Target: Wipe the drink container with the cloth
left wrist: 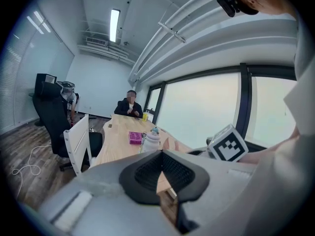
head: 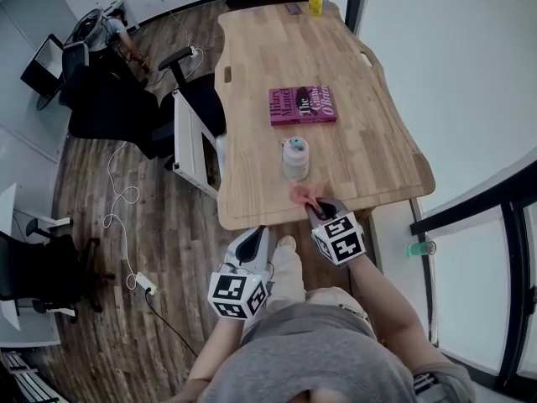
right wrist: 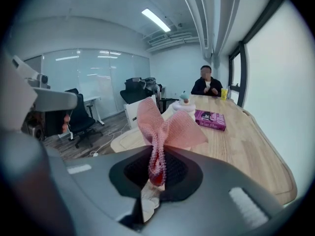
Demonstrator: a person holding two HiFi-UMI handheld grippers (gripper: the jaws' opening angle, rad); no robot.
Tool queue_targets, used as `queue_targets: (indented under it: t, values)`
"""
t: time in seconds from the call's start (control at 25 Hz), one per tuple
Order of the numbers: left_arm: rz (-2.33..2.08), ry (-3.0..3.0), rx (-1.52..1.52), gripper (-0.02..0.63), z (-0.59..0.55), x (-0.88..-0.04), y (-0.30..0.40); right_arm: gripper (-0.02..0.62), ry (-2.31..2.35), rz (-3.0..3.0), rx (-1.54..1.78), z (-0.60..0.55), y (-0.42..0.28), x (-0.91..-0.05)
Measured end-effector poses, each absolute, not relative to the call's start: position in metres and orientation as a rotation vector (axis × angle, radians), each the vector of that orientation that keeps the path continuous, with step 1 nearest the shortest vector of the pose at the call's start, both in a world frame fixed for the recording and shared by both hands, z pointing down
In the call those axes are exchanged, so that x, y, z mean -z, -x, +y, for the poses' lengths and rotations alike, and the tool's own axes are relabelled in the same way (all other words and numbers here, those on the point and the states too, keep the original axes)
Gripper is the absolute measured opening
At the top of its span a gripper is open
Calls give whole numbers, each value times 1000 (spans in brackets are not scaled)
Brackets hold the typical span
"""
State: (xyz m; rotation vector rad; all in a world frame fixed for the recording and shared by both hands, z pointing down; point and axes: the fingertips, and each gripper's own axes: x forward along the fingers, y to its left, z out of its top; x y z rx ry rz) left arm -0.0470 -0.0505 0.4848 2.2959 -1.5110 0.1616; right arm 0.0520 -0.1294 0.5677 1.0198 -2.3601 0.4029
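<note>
The drink container [head: 295, 158], a white bottle with a pale blue lid, stands upright near the front end of the wooden table [head: 369, 154]. My right gripper [head: 323, 212] is at the table's front edge, just short of the bottle, shut on a pink mesh cloth [head: 305, 196]. In the right gripper view the cloth [right wrist: 165, 129] fans up out of the gripper [right wrist: 157, 173], with the bottle [right wrist: 183, 103] beyond it. My left gripper [head: 250, 246] hangs off the front edge over the floor, shut with nothing in it. From the left gripper [left wrist: 161, 154] the bottle [left wrist: 150, 140] shows ahead.
A magenta book [head: 302, 105] lies behind the bottle. A yellow cup [head: 315, 2] and a phone [head: 293, 8] sit at the far end, where a person is seated. A white chair [head: 195, 128] stands at the table's left side. Cables lie on the wood floor [head: 126, 217].
</note>
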Motion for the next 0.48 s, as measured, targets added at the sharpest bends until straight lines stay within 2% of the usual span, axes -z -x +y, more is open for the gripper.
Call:
queue_targets:
  t: [0.48]
  values:
    - [-1499, -2327, -140, 2, -71, -470, 65, 25, -1117, -2464, -255, -162, -23, -497]
